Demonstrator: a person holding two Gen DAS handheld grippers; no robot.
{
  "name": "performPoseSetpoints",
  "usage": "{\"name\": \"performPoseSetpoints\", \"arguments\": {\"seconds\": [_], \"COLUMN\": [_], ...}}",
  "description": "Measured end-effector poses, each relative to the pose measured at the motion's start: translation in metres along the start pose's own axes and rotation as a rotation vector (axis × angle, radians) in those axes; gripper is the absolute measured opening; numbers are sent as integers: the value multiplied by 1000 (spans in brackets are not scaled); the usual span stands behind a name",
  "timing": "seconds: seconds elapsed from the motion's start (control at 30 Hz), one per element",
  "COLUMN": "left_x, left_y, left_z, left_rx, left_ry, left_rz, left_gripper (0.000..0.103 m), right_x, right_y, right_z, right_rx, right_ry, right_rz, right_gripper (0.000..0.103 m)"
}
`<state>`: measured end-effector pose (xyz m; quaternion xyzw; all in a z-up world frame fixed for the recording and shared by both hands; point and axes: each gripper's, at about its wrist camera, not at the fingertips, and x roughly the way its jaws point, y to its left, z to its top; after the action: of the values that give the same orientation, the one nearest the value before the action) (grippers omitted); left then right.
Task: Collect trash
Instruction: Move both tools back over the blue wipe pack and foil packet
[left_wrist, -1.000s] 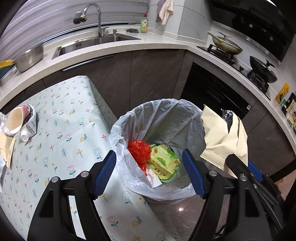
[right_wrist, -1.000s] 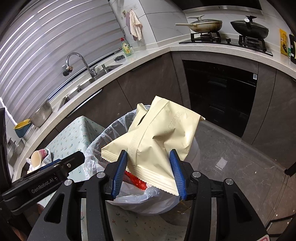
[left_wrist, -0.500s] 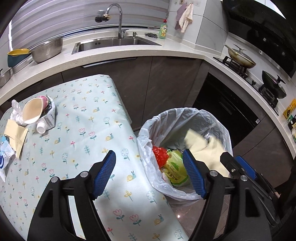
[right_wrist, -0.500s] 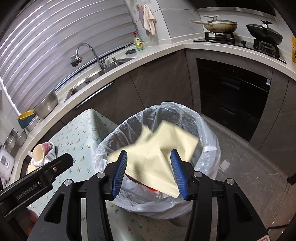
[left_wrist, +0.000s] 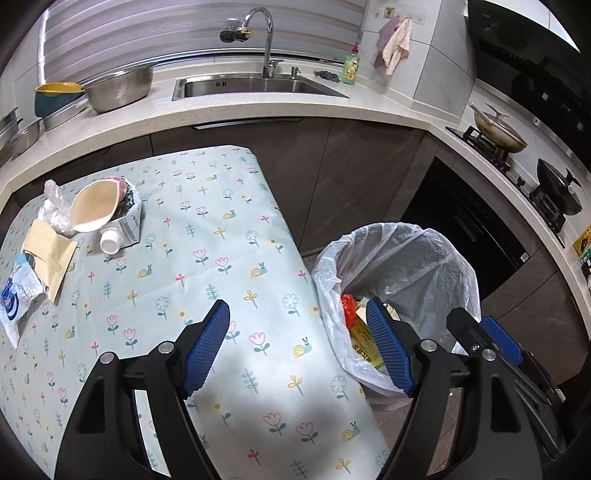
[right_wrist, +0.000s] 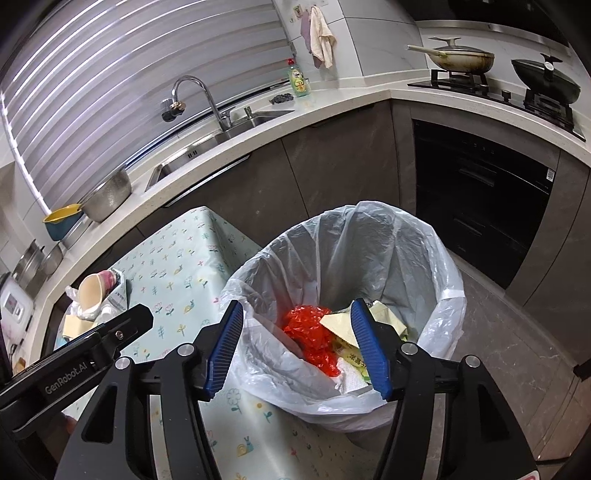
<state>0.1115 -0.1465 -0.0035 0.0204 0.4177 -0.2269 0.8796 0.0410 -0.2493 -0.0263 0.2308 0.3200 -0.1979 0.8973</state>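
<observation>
Both grippers' jaws gape wide and empty; cream packet (right_wrist: 341, 324) lies tilted in the bin bag (right_wrist: 448, 295).

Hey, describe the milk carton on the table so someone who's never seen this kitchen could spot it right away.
Find the table with the pale floral tablecloth in front of the sink counter. At its far left corner sits a cluster of trash; the milk carton lies on its side there, against a tipped paper cup. Unlike its neighbours, it has a round white screw cap.
</observation>
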Motion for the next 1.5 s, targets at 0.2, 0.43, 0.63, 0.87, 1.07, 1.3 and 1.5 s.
{"name": "performPoseSetpoints", "arguments": {"seconds": [0.2, 0.43, 0.63, 0.87, 1.07, 1.3, 1.5], "left_x": [-9, -21, -30, -43, -54, -64, -68], "left_y": [25, 66, 108, 159, 208, 271, 321], "left_z": [-1, -3, -8, -20, -31, -47, -60], "left_rx": [-48, -115, -178, -224, -293, -404, -492], "left_ry": [-12, -31, -36, -45, -46, -42, -32], "left_rz": [20, 60, 105, 180, 235, 284, 323], "left_gripper": [72, 74, 74, 74, 74, 74, 74], "right_x": [-2, -1, 2, 11, 17, 27, 43], "right_y": [25, 58, 93, 140, 186, 236, 277], "right_z": [-4, -11, -22, -40, -57, -79, -96], "right_rx": [-43, -95, -150, -215, -284, -358, -415], "right_ry": [1, 15, 36, 71, 102, 147, 187], "right_rz": [28, 67, 103, 152, 193, 231, 260], "right_gripper": [59, 59, 59, 59, 59, 59, 59]}}
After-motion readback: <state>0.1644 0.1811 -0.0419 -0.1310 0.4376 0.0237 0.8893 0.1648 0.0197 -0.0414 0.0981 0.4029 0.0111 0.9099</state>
